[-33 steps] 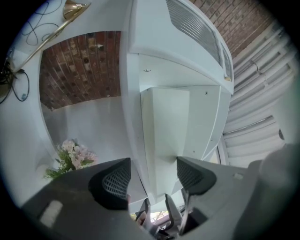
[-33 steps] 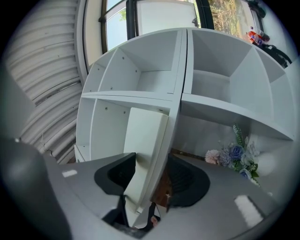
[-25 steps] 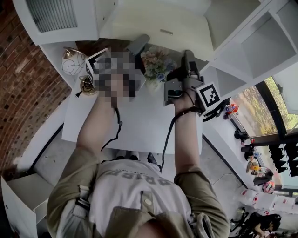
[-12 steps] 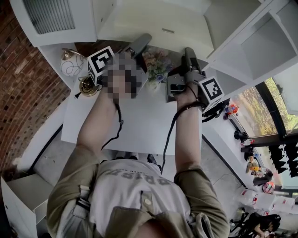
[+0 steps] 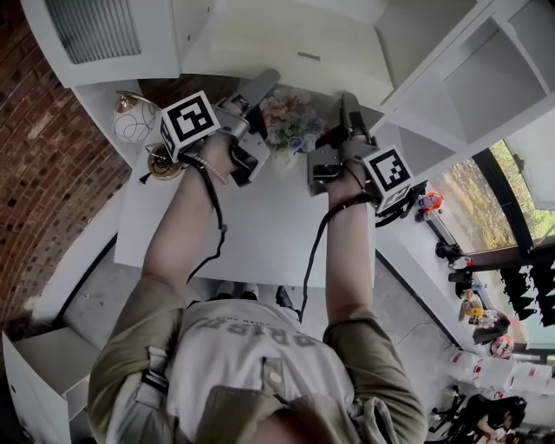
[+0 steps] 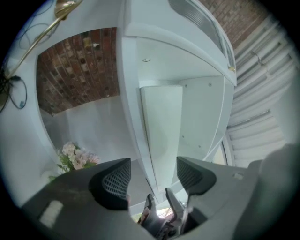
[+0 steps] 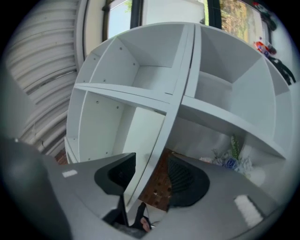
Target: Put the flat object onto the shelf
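The head view sets out the layout. Both arms reach forward over the table (image 5: 251, 234). The left gripper (image 5: 263, 83) and the right gripper (image 5: 349, 104) are raised above its far edge, on either side of the flowers (image 5: 290, 117) that stand at that edge. A gold-coloured stand (image 5: 143, 130) sits near the table's far left corner, close to the brick wall (image 5: 48, 173). This view does not show the gap between either pair of jaws.

The two gripper views do show it. In the left gripper view the jaws stand well apart and the pads press on nothing. Through the gap a pale flat panel (image 6: 161, 131) shows inside a white compartment, well beyond the fingertips. I cannot tell whether it is a loose flat object or one of the shelf's own boards, and the head view does not settle it.

In the right gripper view the jaws are also apart, with a narrower gap, and nothing is gripped. This view alone faces the white shelf (image 7: 173, 105) squarely. It shows open compartments formed by crossing boards, one of which lines up with the gap. Windows (image 7: 122, 11) show past the shelf.

Both gripper views are rolled onto their side. A ribbed grey surface (image 6: 262, 108) fills the right of the left gripper view and the left of the right gripper view.
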A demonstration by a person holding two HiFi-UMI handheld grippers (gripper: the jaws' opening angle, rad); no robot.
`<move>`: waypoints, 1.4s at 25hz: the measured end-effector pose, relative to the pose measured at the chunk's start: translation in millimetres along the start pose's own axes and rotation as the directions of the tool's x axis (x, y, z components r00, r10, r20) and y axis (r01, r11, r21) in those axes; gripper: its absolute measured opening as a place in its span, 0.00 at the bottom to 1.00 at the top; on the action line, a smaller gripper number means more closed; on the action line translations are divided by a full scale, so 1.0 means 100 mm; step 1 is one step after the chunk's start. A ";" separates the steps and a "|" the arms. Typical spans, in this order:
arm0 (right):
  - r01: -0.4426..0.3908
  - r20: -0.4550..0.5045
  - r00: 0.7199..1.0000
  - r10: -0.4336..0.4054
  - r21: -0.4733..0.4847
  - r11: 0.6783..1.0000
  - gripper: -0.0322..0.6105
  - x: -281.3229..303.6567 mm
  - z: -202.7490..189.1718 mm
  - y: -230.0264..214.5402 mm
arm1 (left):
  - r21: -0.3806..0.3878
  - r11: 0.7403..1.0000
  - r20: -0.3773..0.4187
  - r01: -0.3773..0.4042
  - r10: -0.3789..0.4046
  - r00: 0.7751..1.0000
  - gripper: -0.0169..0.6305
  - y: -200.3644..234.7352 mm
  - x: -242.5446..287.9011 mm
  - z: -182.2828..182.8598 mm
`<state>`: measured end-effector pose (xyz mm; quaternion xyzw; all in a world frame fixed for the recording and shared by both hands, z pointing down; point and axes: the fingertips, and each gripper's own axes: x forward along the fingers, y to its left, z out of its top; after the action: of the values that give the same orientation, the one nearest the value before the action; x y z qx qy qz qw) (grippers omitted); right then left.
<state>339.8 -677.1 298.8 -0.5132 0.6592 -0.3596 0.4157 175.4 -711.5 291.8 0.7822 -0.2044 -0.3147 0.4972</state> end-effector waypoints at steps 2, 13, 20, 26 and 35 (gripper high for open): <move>-0.031 -0.016 0.999 0.029 -0.095 0.995 0.37 -0.08 -0.03 0.08 | 0.113 0.994 -0.033 -0.010 0.014 0.999 0.52 -0.02 -0.10 -0.08; -0.047 -0.093 0.995 -0.035 -0.749 0.661 0.25 -0.82 -0.51 0.15 | 0.866 0.475 0.022 -0.159 0.281 0.959 0.28 0.13 -0.97 -0.50; 0.005 -0.056 0.992 -0.110 -0.874 0.487 0.11 -1.24 -0.88 -0.03 | 0.973 0.135 0.136 -0.185 0.312 0.940 0.10 0.08 -1.35 -0.78; 0.010 -0.050 0.990 -0.132 -0.910 0.414 0.06 -1.52 -1.11 -0.13 | 0.978 0.049 0.175 -0.201 0.320 0.931 0.04 0.14 -1.60 -0.86; 0.022 -0.008 0.997 -0.075 -0.921 0.388 0.06 -1.55 -1.08 0.06 | 0.978 0.060 0.176 -0.198 0.263 0.949 0.04 -0.03 -1.54 -0.90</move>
<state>258.5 -519.3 363.9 -0.6675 0.7426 0.0402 0.0366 127.1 -553.8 361.1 0.8762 -0.4704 0.0051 -0.1050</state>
